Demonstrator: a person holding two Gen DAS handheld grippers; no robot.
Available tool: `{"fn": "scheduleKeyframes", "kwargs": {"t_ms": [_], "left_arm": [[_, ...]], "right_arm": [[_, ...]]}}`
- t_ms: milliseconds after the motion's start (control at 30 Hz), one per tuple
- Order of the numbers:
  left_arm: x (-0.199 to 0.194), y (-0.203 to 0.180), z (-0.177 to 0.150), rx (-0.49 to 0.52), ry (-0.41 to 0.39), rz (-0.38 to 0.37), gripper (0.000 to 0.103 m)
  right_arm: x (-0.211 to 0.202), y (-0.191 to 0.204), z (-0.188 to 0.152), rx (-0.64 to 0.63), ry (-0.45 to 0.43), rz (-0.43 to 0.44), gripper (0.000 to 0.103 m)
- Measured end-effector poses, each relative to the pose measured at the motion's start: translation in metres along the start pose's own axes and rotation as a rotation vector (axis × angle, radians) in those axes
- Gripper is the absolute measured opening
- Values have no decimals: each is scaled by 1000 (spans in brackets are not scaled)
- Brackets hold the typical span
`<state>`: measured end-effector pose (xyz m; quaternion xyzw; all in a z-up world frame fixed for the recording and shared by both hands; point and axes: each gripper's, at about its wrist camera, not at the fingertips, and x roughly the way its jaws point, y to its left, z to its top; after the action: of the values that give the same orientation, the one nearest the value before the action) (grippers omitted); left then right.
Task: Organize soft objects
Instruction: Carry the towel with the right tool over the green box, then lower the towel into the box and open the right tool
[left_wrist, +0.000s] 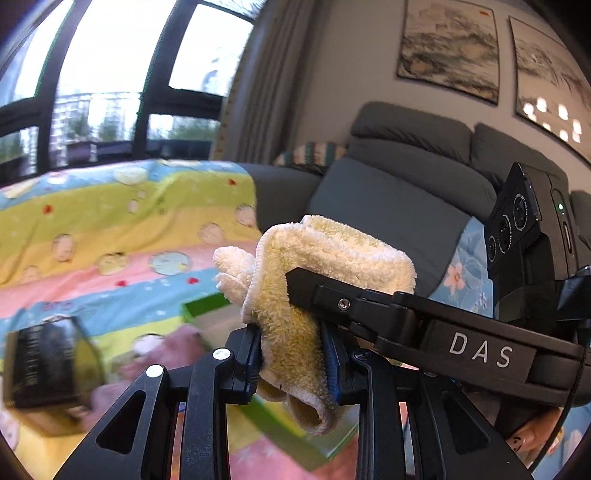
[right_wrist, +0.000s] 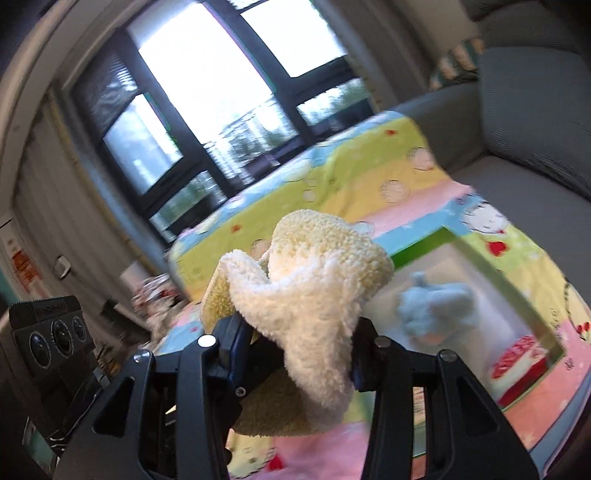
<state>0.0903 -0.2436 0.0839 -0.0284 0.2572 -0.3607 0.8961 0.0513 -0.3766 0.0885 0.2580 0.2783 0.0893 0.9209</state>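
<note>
Left wrist: one yellow towel (left_wrist: 325, 266) clenched by both left tool (left_wrist: 291, 354) and right tool (right_wrist: 291, 354); one green-rimmed bin (right_wrist: 476, 266).

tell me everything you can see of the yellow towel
The yellow towel is pale cream-yellow terry cloth, fluffy, with a stitched hem. It is bunched and folded, held in the air above the colourful striped blanket. The left claw pinches its lower part; the right claw grips another part, and loose ends droop below.

The right gripper (right_wrist: 295, 354) pinches a cream towel (right_wrist: 317, 280) between its fingers (right_wrist: 232, 350). Beyond it, a green-rimmed bin (right_wrist: 417, 251) holds a blue cloth (right_wrist: 436, 310) on the colourful blanket (right_wrist: 369, 166).
</note>
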Motion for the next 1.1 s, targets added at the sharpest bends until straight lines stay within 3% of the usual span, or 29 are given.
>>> {"fn": "scheduleKeyframes", "kwargs": {"t_ms": [167, 400, 567, 800, 867, 967, 1100], "left_arm": [[43, -5, -8, -33, 44, -42, 29], [81, -1, -24, -71, 127, 0, 29], [103, 2, -36, -89, 208, 45, 29], [108, 4, -42, -125, 245, 27, 30], [107, 2, -41, -122, 256, 39, 39], [101, 3, -38, -140, 257, 49, 70], [86, 5, -32, -146, 230, 63, 81]], "right_arm": [[7, -39, 3, 58, -1, -59, 42], [35, -64, -3, 134, 63, -117, 42], [50, -73, -13, 152, 125, -203, 43], [43, -86, -17, 204, 122, -222, 59], [36, -86, -15, 207, 96, -223, 66], [24, -80, -12, 188, 51, -208, 75], [6, -72, -10, 169, -2, -193, 81]]}}
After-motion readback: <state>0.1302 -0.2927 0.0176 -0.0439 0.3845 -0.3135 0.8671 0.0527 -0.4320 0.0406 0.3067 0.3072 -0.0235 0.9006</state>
